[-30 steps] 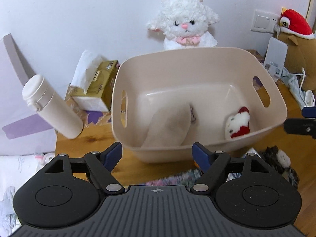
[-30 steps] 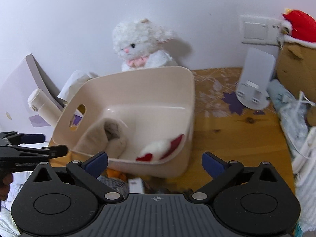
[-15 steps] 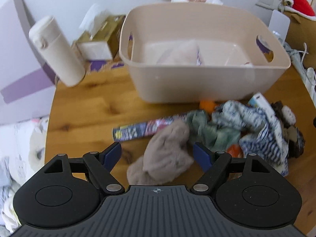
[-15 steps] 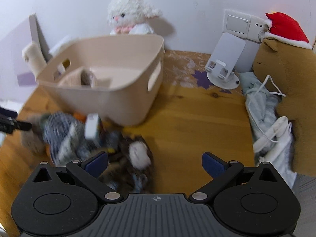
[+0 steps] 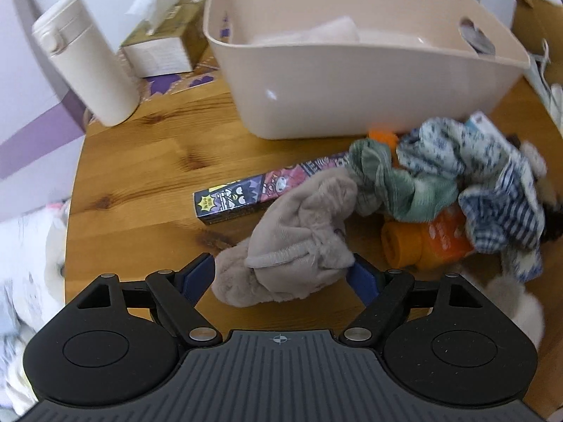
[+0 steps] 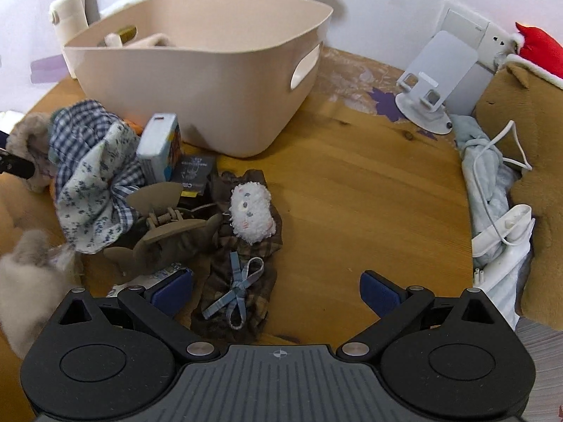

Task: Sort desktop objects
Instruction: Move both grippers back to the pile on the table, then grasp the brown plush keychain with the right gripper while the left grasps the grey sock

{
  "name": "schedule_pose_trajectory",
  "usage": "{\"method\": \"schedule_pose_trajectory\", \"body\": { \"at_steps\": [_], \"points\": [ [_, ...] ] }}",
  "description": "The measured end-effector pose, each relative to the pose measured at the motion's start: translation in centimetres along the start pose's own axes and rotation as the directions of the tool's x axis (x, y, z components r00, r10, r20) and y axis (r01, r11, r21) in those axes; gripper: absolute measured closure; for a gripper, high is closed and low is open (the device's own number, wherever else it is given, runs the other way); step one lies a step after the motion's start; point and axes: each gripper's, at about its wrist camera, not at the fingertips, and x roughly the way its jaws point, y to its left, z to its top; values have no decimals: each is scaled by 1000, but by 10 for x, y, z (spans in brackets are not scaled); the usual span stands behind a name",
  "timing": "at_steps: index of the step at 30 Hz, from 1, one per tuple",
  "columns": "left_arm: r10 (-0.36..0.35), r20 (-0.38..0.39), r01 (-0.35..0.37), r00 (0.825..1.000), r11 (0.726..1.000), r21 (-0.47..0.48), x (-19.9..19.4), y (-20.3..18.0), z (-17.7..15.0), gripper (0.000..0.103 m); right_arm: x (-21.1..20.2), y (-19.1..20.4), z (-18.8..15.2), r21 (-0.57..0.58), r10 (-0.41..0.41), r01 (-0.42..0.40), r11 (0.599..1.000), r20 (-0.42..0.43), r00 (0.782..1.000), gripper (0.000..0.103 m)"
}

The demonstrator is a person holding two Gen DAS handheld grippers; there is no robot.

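Observation:
A beige plastic bin [image 5: 352, 81] stands at the back of the wooden desk and also shows in the right wrist view [image 6: 211, 70]. My left gripper [image 5: 283, 274] is open with its fingers on either side of a grey fluffy sock [image 5: 299, 232] lying on the desk. My right gripper [image 6: 276, 290] is open, low over a brown plaid cloth with a blue bow [image 6: 239, 281] and a white plush patch [image 6: 251, 212]. A pile of scrunchies [image 5: 457, 176], an orange sock [image 5: 418, 242] and a printed long box [image 5: 260, 193] lie beside the grey sock.
A white bottle [image 5: 84, 70] and a tissue box [image 5: 165, 45] stand left of the bin. A brown hair claw [image 6: 165, 225], small boxes [image 6: 158, 147] and a patterned scrunchie [image 6: 95, 176] lie in the pile. A white phone stand [image 6: 436, 81], cables [image 6: 499, 190] and a brown plush [image 6: 538, 176] are at right.
Both grippers have dropped from above the bin down to the desk. The left one now straddles the grey sock; the right one has closed in on the plaid cloth.

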Motion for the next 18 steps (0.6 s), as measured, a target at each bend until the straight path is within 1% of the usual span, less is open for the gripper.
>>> {"method": "schedule_pose_trajectory", "body": {
  "at_steps": [2,6,8,11,14,15,16,18],
  "points": [
    [-1,2,1,1000,1000,17,5,-1,1,21,7,2,2,-10,-10,10,1000,-11,1000,0],
    [-27,2,27,1000,1000,-8,15,-2,8,21,19,3,6,-35,-34,33,999,-29,999,0],
    [-29,-7,28,1000,999,-15,21,-4,12,21,24,3,7,-42,-39,38,998,-40,998,0],
    [-28,-44,27,999,999,-24,32,-7,16,21,33,4,8,-52,-44,41,998,-64,997,3],
    [-30,-74,28,997,999,-30,39,-10,17,21,35,3,10,-40,-37,35,999,-46,998,4],
    [-33,-76,31,997,999,-28,39,-11,16,22,36,3,11,-36,-36,34,999,-40,999,7],
    [-35,-78,33,996,999,-25,39,-12,15,27,36,3,12,-35,-31,30,999,-32,999,9],
    [-40,-78,39,996,999,-17,39,-13,14,30,35,2,13,-32,-15,15,999,-23,1000,17]
  ]
}}
